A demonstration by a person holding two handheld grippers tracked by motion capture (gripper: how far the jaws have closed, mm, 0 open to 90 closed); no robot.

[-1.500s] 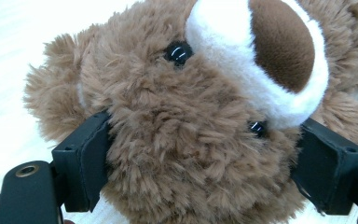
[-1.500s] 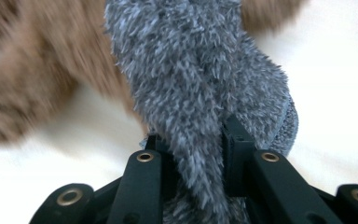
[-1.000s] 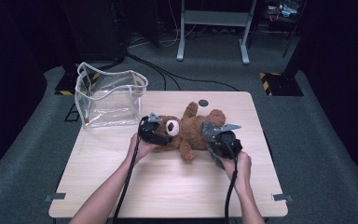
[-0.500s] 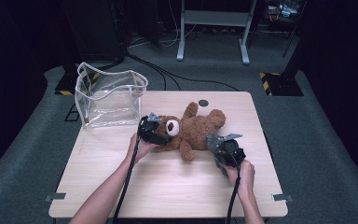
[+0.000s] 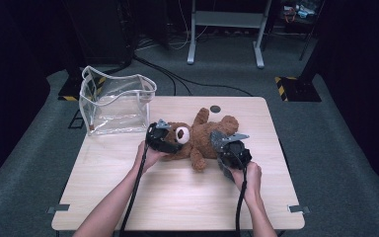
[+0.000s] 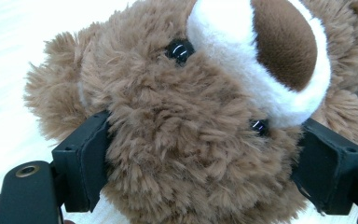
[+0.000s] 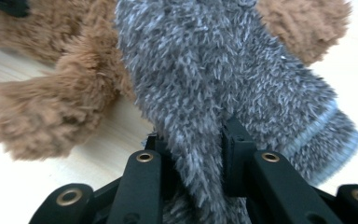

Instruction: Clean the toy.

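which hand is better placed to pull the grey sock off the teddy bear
Right: the right hand-held gripper is shut on the grey fuzzy sock, while the left hand-held gripper clamps the teddy bear by its head, anchoring it.

No readable text anywhere.
No lettering, brand, number or label legible on the teddy bear (image 5: 197, 138), the grey sock (image 7: 223, 79), the clear plastic bag (image 5: 116, 103) or the table (image 5: 177, 192); only yellow-and-black hazard striping (image 5: 288, 81) on the floor, without words.
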